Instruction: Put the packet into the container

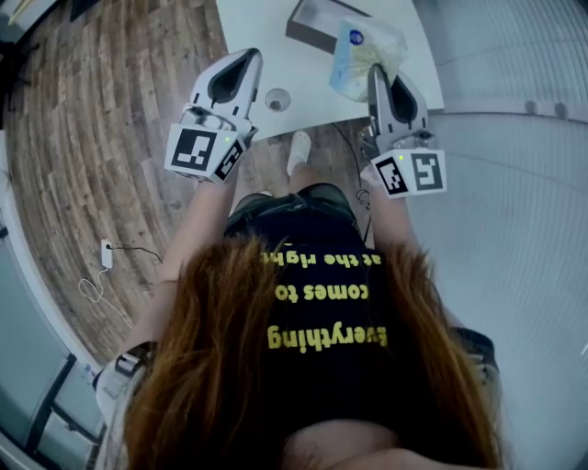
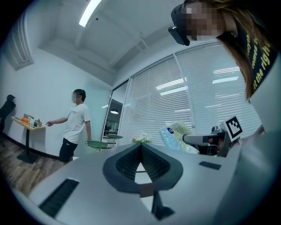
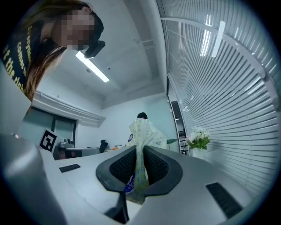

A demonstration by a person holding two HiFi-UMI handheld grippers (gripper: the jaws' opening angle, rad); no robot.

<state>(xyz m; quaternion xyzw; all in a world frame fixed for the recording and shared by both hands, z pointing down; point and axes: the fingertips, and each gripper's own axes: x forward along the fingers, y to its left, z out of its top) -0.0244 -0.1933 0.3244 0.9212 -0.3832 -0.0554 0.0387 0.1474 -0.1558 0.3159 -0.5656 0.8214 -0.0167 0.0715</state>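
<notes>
Right tongs (image 1: 378, 72) are clamped on one end of a soft, pale blue-and-white plastic packet (image 1: 364, 46). In the right gripper view the film is pinched flat between the two dark ribbed pads (image 3: 156, 166), with the rest of the packet standing up beyond the tips. Left tongs (image 1: 249, 58) are empty: in the left gripper view the tips meet, leaving only a small triangular gap lower down, with nothing in it. Both tongs are held out over the near edge of the white desk (image 1: 262, 32), well apart from each other. In the head view the packet is in the air over the right part of the desk, just beside the grey rectangular box-shaped container (image 1: 317, 20), not inside it. The container sits on the desk at the top edge of the head view and is partly cut off. A small round object (image 1: 277, 99) lies on the desk between the two tongs; it is too small to identify. Wooden plank floor (image 1: 101, 119) lies to the left of the desk. The left gripper view shows a second person in a white T-shirt (image 2: 77, 125) standing well away.
</notes>
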